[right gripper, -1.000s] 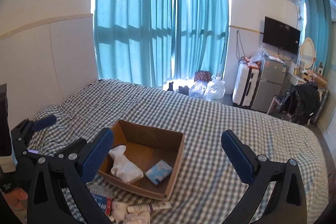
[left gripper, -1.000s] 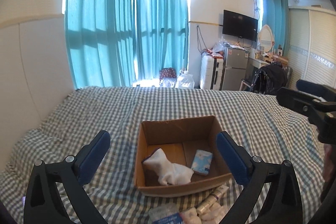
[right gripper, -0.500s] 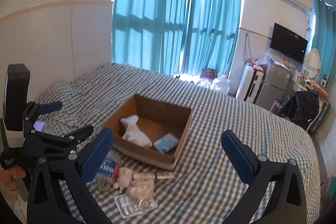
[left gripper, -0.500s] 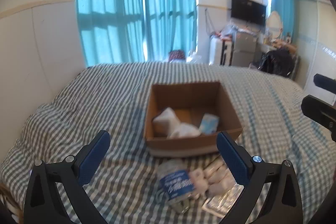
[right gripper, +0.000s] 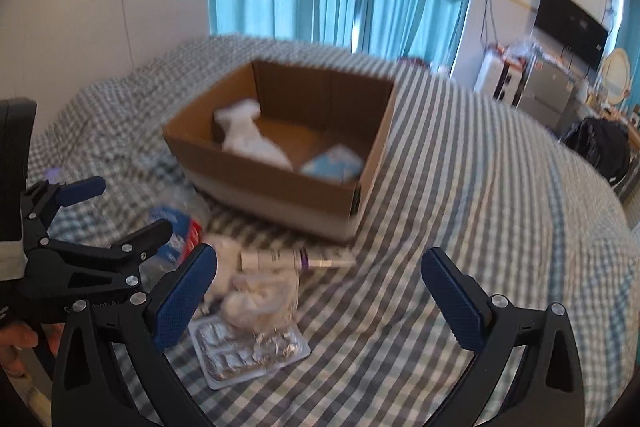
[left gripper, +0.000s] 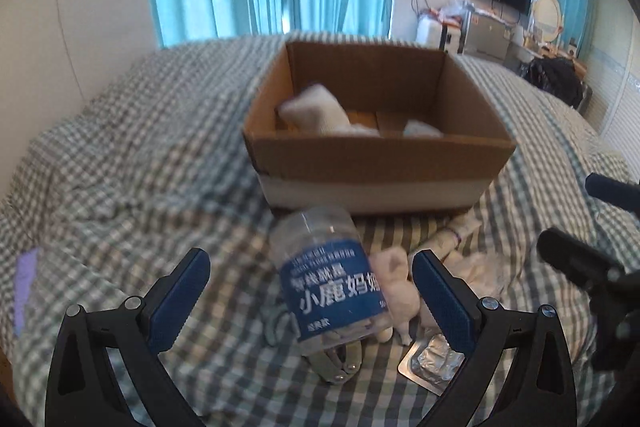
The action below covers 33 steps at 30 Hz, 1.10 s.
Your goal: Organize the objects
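My left hand-held gripper [left gripper: 306, 291] and right hand-held gripper [right gripper: 318, 295] both released, empty. Just ahead on the bed [right gripper: 460, 187]: jar [left gripper: 332, 279], blister pack [right gripper: 250, 351], tube [right gripper: 296, 259], unsorted. Beyond, box [left gripper: 376, 159] holds a cloth [right gripper: 248, 133] and packet [right gripper: 332, 163]. Most remains.

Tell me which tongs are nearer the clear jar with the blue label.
Left. The left tongs are open with the jar lying between their pads on the bed. The right tongs hover open off to the jar's right, over the blister pack.
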Each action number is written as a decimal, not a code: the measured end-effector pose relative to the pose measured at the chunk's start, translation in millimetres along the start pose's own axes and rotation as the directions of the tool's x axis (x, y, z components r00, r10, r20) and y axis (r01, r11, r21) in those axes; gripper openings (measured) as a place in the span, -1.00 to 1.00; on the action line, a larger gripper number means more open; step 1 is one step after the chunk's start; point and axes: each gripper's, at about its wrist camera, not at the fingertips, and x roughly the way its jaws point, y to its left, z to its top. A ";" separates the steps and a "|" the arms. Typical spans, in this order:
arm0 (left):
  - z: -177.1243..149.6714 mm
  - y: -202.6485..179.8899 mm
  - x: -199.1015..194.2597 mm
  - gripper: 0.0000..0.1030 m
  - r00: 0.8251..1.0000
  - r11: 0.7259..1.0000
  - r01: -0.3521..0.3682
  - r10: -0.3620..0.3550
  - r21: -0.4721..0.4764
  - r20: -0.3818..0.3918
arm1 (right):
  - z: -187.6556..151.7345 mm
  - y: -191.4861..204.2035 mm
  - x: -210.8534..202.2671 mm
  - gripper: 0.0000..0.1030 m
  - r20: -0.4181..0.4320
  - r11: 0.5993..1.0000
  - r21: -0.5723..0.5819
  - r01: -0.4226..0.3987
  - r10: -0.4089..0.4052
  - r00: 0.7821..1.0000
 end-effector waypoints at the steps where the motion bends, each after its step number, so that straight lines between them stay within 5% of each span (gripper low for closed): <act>1: -2.7 -1.3 6.0 1.00 1.000 1.000 0.001 -0.001 0.003 -0.012 | -3.8 0.0 6.4 1.00 -0.014 1.000 0.002 -0.003 0.003 1.000; 11: -24.0 5.5 41.9 0.98 0.996 1.000 0.020 -0.018 0.016 -0.086 | -34.5 12.7 58.3 0.74 -0.160 0.997 -0.012 -0.078 0.075 0.984; 18: -34.2 13.0 48.5 0.29 0.992 0.999 0.038 -0.036 0.014 -0.123 | -45.9 19.6 83.0 0.03 -0.238 0.988 0.021 -0.150 0.151 0.959; 25: -31.7 18.0 45.4 0.25 0.990 0.995 0.094 -0.095 -0.017 -0.102 | -48.8 24.5 73.3 -0.63 -0.222 0.984 0.007 -0.180 0.177 0.959; 33: -31.9 10.5 31.3 0.22 0.993 0.994 0.105 -0.103 0.029 -0.057 | -51.4 26.4 60.6 -0.71 -0.200 0.989 -0.028 -0.147 0.138 0.970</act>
